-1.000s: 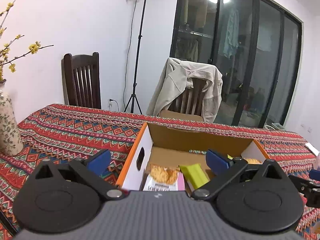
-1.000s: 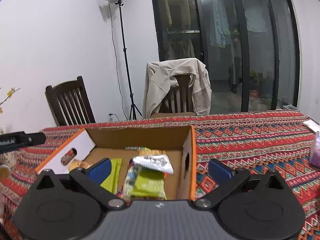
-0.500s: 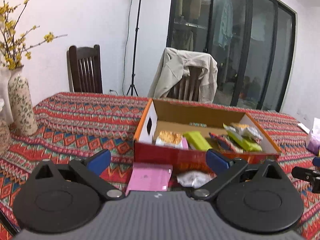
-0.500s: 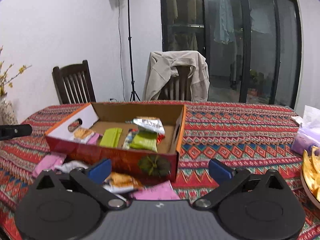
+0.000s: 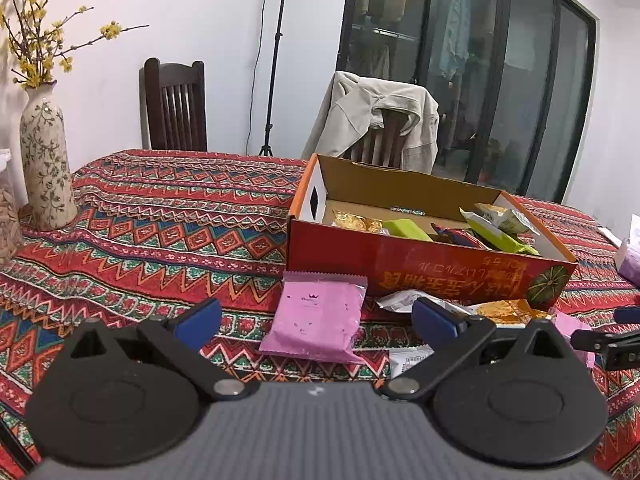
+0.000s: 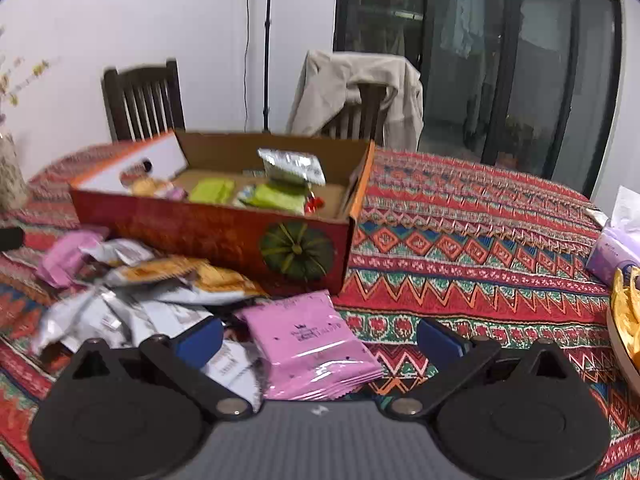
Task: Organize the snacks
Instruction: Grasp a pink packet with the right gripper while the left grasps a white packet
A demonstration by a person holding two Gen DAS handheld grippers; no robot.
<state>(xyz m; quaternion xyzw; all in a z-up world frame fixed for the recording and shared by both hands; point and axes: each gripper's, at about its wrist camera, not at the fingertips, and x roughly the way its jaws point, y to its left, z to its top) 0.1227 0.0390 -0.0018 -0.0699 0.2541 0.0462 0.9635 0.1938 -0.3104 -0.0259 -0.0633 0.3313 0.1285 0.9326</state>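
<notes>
A red cardboard box (image 5: 424,268) (image 6: 208,232) stands open on the patterned tablecloth and holds several snack packets. In front of it lies a loose heap of packets: a pink packet (image 5: 316,318), white and orange ones (image 6: 168,276), and another pink packet (image 6: 308,340). My left gripper (image 5: 316,322) is open and empty, with the first pink packet between its blue fingertips. My right gripper (image 6: 320,340) is open and empty, straddling the second pink packet. The right gripper's tip also shows at the right edge of the left wrist view (image 5: 608,344).
A flowered vase (image 5: 44,160) stands at the table's left. A tissue pack (image 6: 616,248) and a bowl of chips (image 6: 628,320) sit at the right. Two chairs stand behind the table, one draped with a beige jacket (image 5: 376,120). A light stand rises by the wall.
Both grippers have pulled back from over the box and come down toward the table's near side. The loose packets in front of the box have come into view.
</notes>
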